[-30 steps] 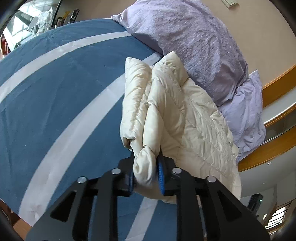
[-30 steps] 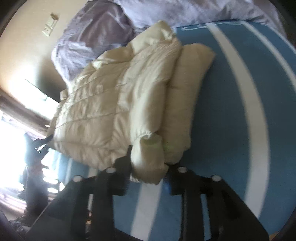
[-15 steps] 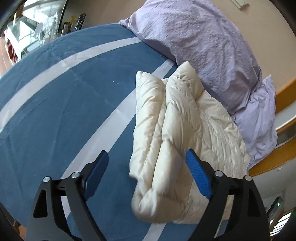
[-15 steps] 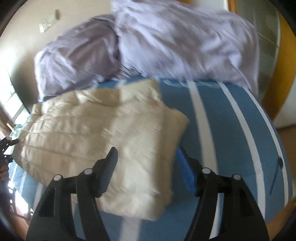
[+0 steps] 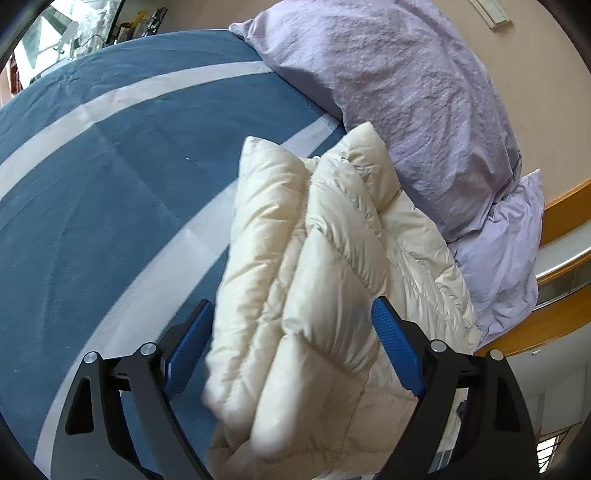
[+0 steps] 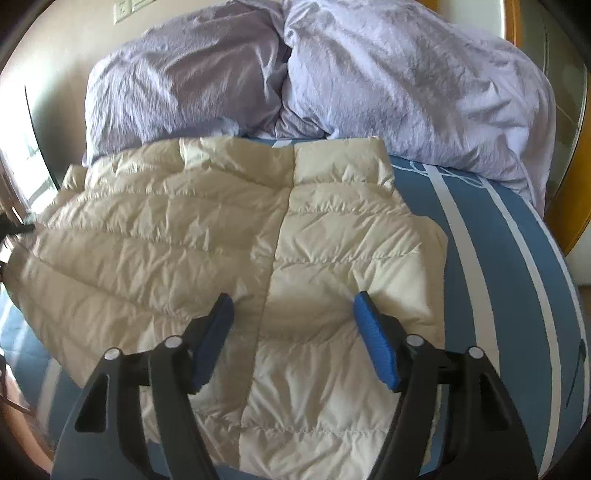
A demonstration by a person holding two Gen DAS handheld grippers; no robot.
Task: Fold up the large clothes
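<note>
A cream quilted puffer jacket (image 5: 325, 280) lies folded on the blue bed cover with white stripes (image 5: 110, 221). In the left wrist view its folded sleeve end sits between the blue pads of my left gripper (image 5: 291, 347), which is open around it without pinching. In the right wrist view the jacket (image 6: 221, 236) lies flat with its collar toward the pillows. My right gripper (image 6: 291, 328) is open just above the jacket's lower half, holding nothing.
Two lilac pillows (image 6: 332, 74) lie at the head of the bed against a beige wall. The striped cover (image 6: 498, 251) shows to the right of the jacket. A wooden frame edge (image 5: 565, 206) runs beside the pillows. Clutter (image 5: 74, 29) stands beyond the far bed edge.
Both grippers were shut on the jacket's folded edge a second ago and have opened. The jacket has dropped onto the bed. The right gripper now looks over it toward the pillows.
</note>
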